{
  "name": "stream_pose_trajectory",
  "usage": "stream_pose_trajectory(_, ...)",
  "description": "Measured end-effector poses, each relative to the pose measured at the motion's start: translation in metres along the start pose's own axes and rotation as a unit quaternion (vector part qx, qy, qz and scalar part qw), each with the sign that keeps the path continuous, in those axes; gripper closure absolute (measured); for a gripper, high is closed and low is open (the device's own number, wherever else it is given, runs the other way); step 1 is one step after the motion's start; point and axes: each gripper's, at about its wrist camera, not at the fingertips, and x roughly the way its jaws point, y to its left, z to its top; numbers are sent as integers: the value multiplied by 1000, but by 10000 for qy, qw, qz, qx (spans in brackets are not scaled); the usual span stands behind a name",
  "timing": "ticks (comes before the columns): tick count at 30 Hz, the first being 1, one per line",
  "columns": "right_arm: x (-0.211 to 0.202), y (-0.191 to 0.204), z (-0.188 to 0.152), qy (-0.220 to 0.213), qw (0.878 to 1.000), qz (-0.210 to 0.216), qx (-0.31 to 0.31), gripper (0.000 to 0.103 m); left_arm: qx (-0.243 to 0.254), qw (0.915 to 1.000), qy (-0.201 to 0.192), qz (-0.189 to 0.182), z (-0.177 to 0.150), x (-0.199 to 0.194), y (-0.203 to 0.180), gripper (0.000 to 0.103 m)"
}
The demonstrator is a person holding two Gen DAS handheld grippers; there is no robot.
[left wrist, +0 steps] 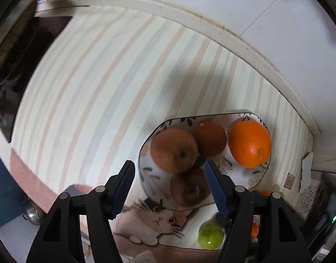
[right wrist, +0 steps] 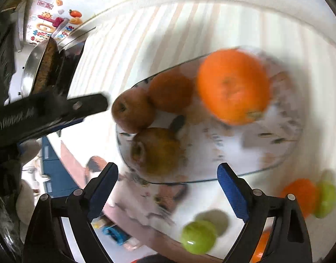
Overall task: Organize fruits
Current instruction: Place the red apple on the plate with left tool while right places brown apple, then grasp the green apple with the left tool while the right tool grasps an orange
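Note:
A patterned plate [left wrist: 259, 178] on the striped tablecloth holds an orange [left wrist: 250, 143] and three brownish fruits [left wrist: 174, 150]. It shows blurred in the right wrist view [right wrist: 277, 153] with the orange [right wrist: 232, 85] and the brown fruits [right wrist: 156, 151]. My left gripper [left wrist: 169, 189] is open and empty above the plate's near side. My right gripper [right wrist: 168, 194] is open and empty over the plate's near edge. A green apple [left wrist: 210, 236] lies on the cloth near the front edge; it also shows in the right wrist view [right wrist: 197, 236].
A small orange fruit [right wrist: 299, 195] and another green fruit [right wrist: 325, 199] lie right of the plate. The left gripper's body [right wrist: 47, 111] reaches in from the left. A dark board and metal pan [right wrist: 36, 70] stand at far left. The wall edge [left wrist: 211, 26] bounds the table.

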Motion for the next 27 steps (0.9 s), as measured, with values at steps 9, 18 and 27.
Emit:
stream_pose_trajectory(9, -72, -16, -25, -842, 9925, -860, -222, 9, 38, 9959, -813, 398, -57, -40, -8, 39)
stream_pose_trajectory(18, -127, -11, -62, -1353, 9846, -989, -502, 9, 183, 9889, -1432, 355, -116, -90, -27, 39)
stream_pose_trajectory(27, -182, -4, -102, -1856, 9774, -845, -564, 9, 419, 9808, -1876, 337, -160, -128, -51, 39)
